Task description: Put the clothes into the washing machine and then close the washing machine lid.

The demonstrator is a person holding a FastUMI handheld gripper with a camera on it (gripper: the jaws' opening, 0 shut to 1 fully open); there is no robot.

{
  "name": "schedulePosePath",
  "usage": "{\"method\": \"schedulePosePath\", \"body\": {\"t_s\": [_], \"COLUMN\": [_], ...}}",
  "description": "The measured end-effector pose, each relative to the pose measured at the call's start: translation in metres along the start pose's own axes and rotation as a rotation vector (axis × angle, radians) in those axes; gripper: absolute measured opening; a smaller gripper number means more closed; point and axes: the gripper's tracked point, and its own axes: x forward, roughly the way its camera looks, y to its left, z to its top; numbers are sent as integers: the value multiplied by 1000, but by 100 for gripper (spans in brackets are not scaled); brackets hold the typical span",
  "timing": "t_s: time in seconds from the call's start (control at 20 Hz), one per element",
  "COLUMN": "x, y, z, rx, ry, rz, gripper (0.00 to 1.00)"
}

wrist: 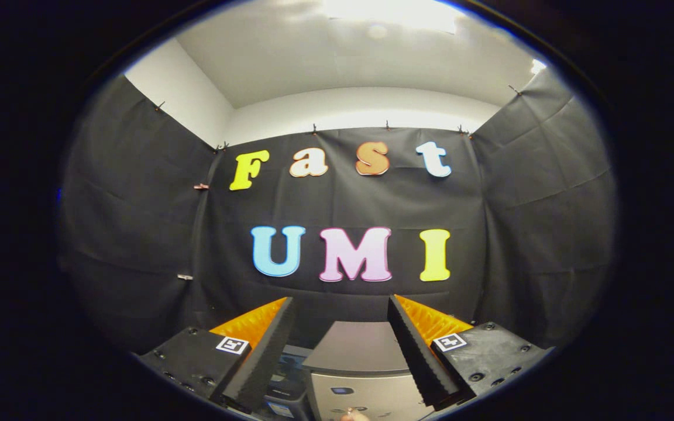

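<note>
Jaws apart above washing machine [356, 351]

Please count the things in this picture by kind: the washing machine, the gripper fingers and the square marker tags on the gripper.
Washing machine, low between the fingers: 1
Fingers of the open gripper, nothing held: 2
Square marker tags: 2
Total: 5

Matt black cloth wall [138, 234], creased and slack. The gripper [341, 310] fingers [267, 351] carry ribbed, rough-looking pads. Below them, the washing machine [357, 356]: smooth grey plastic, faintly glossy.
</note>
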Motion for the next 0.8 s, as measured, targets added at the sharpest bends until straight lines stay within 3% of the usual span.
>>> {"method": "schedulePosePath", "body": {"t_s": [0.2,0.8], "x": [-18,-39], "y": [-28,-44], "z": [11,33], "rx": [15,4], "ry": [-38,-102], "rz": [-67,-91], "gripper": [98,98]}}
